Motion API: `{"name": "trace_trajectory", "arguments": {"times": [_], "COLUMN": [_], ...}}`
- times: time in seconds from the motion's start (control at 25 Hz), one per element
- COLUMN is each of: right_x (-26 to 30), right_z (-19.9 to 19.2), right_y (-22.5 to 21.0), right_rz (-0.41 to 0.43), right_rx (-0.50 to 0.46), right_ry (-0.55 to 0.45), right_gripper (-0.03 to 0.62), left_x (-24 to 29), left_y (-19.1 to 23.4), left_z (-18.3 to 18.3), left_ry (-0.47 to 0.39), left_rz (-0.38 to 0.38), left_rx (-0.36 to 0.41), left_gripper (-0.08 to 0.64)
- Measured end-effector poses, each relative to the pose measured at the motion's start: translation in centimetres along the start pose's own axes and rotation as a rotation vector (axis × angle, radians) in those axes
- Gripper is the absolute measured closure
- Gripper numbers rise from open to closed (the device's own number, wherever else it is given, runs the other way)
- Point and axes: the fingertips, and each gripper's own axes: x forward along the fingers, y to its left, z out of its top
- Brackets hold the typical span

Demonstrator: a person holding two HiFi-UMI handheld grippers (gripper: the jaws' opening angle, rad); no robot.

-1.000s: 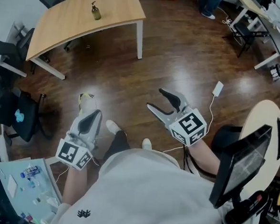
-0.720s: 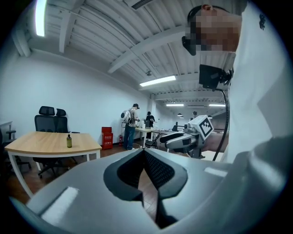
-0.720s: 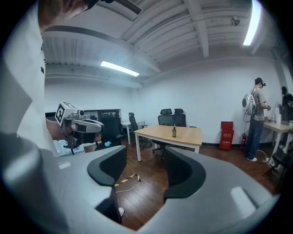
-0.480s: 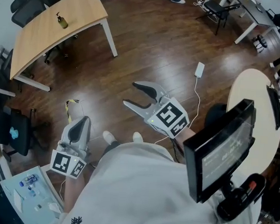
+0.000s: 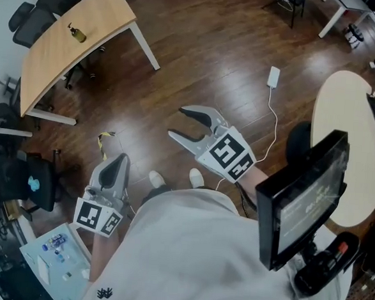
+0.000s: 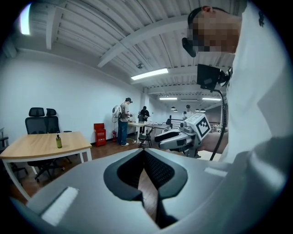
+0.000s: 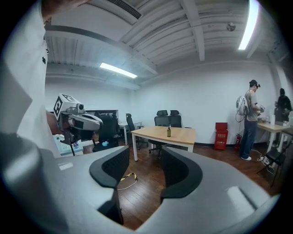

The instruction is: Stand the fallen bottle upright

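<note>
Standing upright on the light-wood table (image 5: 52, 63), the small olive pump bottle (image 5: 76, 34) could topple if bumped. Well away from that table, the left gripper (image 6: 144, 153) is pinched together on nothing and the right gripper (image 7: 144, 151) gapes empty.

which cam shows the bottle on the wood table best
The left gripper view: the bottle stands side-on, upright, outlined against the pale wall. The right gripper view shows it side-on too, but against dark chairs. The head view shows it tiny, from above.

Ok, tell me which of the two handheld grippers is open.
The grey right gripper: its jaws stand apart, with only dark wooden floor showing between them. The grey left gripper has its jaws closed together.
</note>
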Motion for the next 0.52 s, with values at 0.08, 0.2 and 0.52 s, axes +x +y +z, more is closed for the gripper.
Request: {"name": "trace_trajectory", "arguments": {"times": [0.08,0.2,0.52], "right_x": [-0.3,-0.7,-1.1], "right_z": [-0.2,-0.5,-1.1], "right_y": [-0.2,-0.8,-1.9], "right_rz": [-0.023,-0.053,-0.093], "right_rx": [0.016,0.030,0.059], "right_ry": [-0.008,-0.013,-0.001], "right_gripper": [0.371,0.374,0.380], "left_x": [0.5,1.3,2.7], "left_y": [-0.3,-0.6,-1.0], "left_z": [0.2,0.5,0.8], "left_ry": [0.015,0.030,0.041], "left_rz": [-0.029,-0.067,-0.118], "left_rx": [0.015,0.036,0.052], "left_gripper": [0.560,0.560,0.560]}}
